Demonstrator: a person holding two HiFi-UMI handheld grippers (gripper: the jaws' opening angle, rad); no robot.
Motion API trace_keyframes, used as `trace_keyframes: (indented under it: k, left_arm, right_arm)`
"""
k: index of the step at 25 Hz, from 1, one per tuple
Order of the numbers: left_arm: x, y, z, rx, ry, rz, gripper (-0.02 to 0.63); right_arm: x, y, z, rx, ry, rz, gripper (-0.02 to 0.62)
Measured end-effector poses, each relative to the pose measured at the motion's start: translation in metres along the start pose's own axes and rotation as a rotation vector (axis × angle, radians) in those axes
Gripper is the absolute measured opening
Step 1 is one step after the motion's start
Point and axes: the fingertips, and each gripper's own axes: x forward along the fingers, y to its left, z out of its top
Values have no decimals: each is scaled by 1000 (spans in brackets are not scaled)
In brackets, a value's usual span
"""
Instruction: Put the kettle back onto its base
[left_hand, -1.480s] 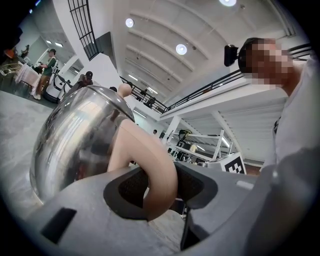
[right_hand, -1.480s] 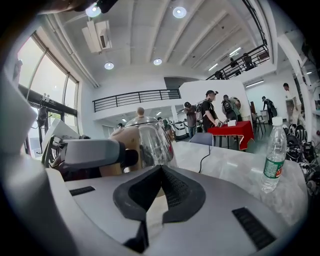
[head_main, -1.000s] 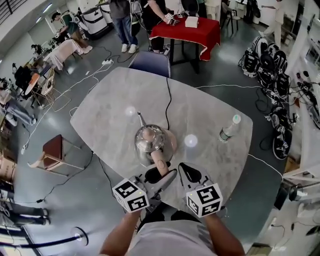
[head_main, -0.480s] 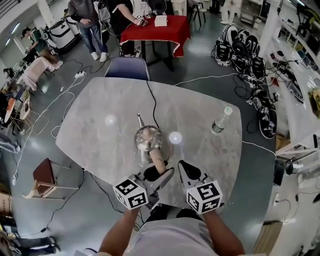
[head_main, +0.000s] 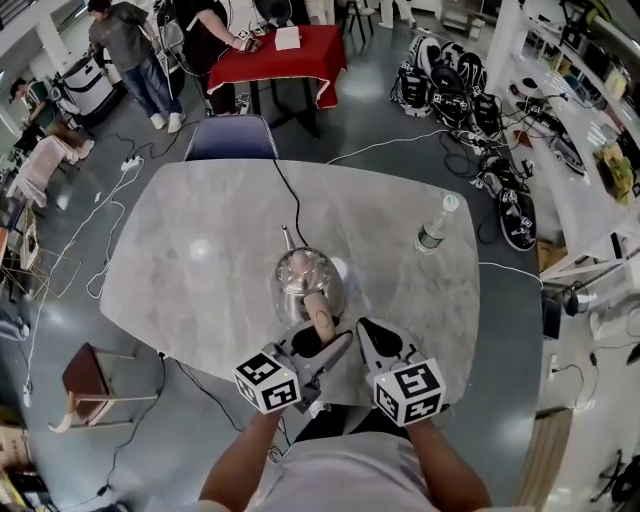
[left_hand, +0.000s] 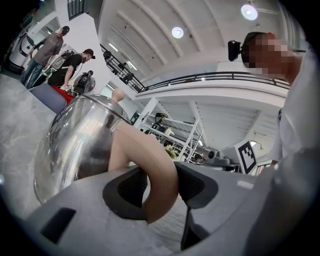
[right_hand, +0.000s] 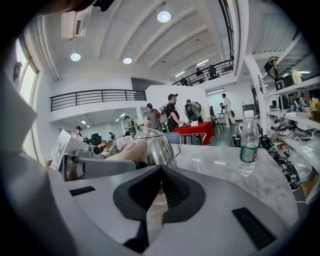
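Kettle (head_main: 305, 280) has its handle clamped in the left hand-held gripper (head_main: 320, 340).

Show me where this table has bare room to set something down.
Widest bare patch: the table's left side, between the kettle and the left edge. Also free: the right side nearer than the water bottle. A cable crosses the far middle. Crowded: the near edge, with the left gripper and right gripper.

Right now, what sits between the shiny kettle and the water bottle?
Nothing. Only bare marble tabletop separates the kettle from the bottle, which is clearest in the head view.
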Motion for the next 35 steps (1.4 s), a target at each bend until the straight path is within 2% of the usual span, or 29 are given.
trace_keyframes:
  k: [13,20,28,35]
  left_arm:
    - [0,12,-7,21,48,-64,169]
    - [3,15,-15,51,76,-59,169]
    - [-3,28,-28,81,148,-25,167]
    - [-2,27,-31,112,135,-25,170]
  right_arm:
    - [-1,4,-13,22,9,-68,3]
    - [2,7,-15,24,9,-72,3]
    - [6,14,-12,19,5,-67,3]
    - [9,17,-11,15,8,-66,5]
